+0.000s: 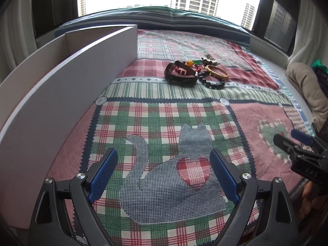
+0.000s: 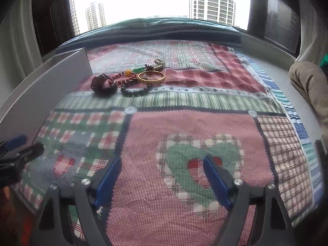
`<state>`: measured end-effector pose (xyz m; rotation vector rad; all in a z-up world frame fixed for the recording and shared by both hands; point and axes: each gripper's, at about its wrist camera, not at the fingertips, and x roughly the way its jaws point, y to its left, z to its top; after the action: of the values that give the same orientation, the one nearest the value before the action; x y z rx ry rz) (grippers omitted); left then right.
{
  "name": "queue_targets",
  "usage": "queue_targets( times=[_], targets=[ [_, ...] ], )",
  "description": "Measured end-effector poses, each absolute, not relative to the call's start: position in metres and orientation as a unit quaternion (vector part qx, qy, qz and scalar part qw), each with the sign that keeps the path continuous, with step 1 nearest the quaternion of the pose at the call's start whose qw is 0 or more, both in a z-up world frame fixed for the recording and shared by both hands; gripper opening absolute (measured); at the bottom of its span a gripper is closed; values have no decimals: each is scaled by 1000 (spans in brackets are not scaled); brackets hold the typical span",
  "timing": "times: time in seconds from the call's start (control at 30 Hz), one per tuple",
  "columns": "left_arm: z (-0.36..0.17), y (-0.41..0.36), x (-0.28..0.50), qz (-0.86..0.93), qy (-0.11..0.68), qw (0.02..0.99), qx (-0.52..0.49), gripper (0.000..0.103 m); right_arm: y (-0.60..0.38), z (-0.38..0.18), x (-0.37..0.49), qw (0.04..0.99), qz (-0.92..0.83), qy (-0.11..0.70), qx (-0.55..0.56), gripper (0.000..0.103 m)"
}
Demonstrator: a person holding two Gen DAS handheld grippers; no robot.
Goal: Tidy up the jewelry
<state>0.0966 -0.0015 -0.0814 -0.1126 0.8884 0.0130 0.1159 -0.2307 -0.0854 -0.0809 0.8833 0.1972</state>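
Across the left wrist view, a patchwork quilt covers the bed, and the left gripper hangs low over its near edge with its blue fingers spread wide apart and nothing between them, above a grey cat patch with a plaid heart. Toward the far middle of the bed the jewelry lies in one tight cluster: a dark strap-like band on the left with a red bead bracelet lying across it, a dark bead bracelet just to its right, a gold bangle touching that one, and behind them a yellow bead, a green piece and a small metal bunch whose parts are too small to tell apart. Along the left edge of the bed stands a long white open box, well apart from the cluster. At the right edge of this view the right gripper shows from the side, with its fingers seemingly apart. From the right wrist view, the right gripper sits low over a pink patch with a green heart, fingers wide apart and empty. The same cluster lies at the far left of the bed: gold bangle, dark bead bracelet, dark strap-like band, with the white open box beyond it on the left. The left gripper's tip pokes in at the left edge of the frame.
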Motion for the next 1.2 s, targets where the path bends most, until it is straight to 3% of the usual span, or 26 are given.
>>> queue_targets(
  times=[1.2],
  targets=[
    [-117, 0, 128, 14, 431, 901, -46, 92, -231, -95, 129, 904, 77, 419, -37, 83]
  ],
)
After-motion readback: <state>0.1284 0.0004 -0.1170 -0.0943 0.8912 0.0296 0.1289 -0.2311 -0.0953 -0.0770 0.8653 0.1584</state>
